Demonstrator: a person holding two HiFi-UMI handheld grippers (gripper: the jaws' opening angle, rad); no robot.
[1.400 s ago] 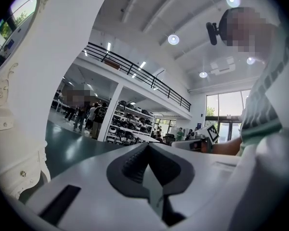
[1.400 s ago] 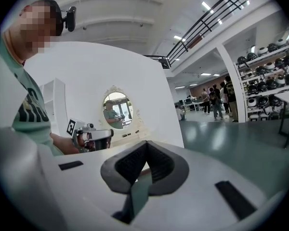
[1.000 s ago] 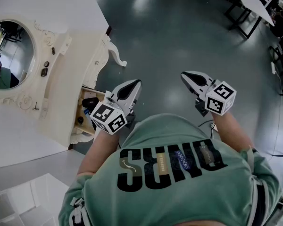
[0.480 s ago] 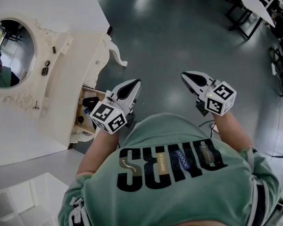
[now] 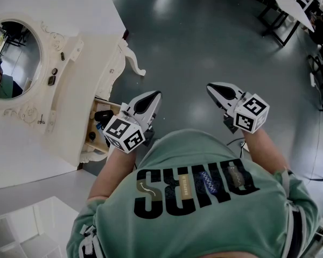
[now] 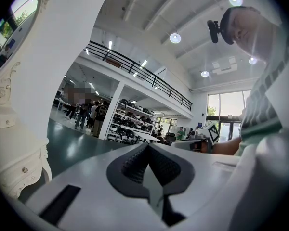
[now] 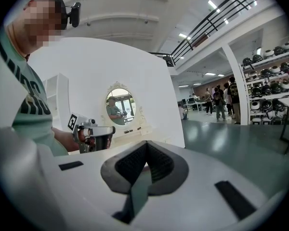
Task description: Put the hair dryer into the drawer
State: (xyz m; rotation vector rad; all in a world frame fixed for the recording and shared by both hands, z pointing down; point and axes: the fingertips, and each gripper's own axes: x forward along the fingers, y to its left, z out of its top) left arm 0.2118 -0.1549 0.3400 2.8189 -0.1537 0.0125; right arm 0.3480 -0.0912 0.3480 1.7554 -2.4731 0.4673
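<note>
the person in a green shirt (image 5: 194, 208) is standing at the front edge of a cream dressing table (image 5: 81, 95), holding a gripper in each hand over the dark floor (image 5: 204, 36). a drawer (image 5: 99, 129) is standing pulled out from that front edge, showing its wooden inside. a black thing that looks like the hair dryer (image 5: 103, 115) is lying inside the drawer, toward its far end. a smaller dark item is sitting nearer the other end, too small to name.

the left gripper (image 5: 151, 97) is pointing level, away from the table. in the head view its marker cube is covering part of the drawer's outer edge. its jaws are pressing together with nothing between them, the dark pads meeting in one line in the left gripper view. the right gripper (image 5: 215, 88) is hanging well apart from it on the person's other side, tipped slightly downward. its jaws are likewise closing on nothing, pad against pad in the right gripper view.

an oval mirror (image 5: 13, 61) is rising from the back edge of the table, and it is reflecting the person. a few small dark items are lying on the tabletop just beside the mirror's frame. black-framed tables (image 5: 285, 4) are standing far across the floor, and a white shelf unit (image 5: 21, 235) is showing beside the person's left elbow.
</note>
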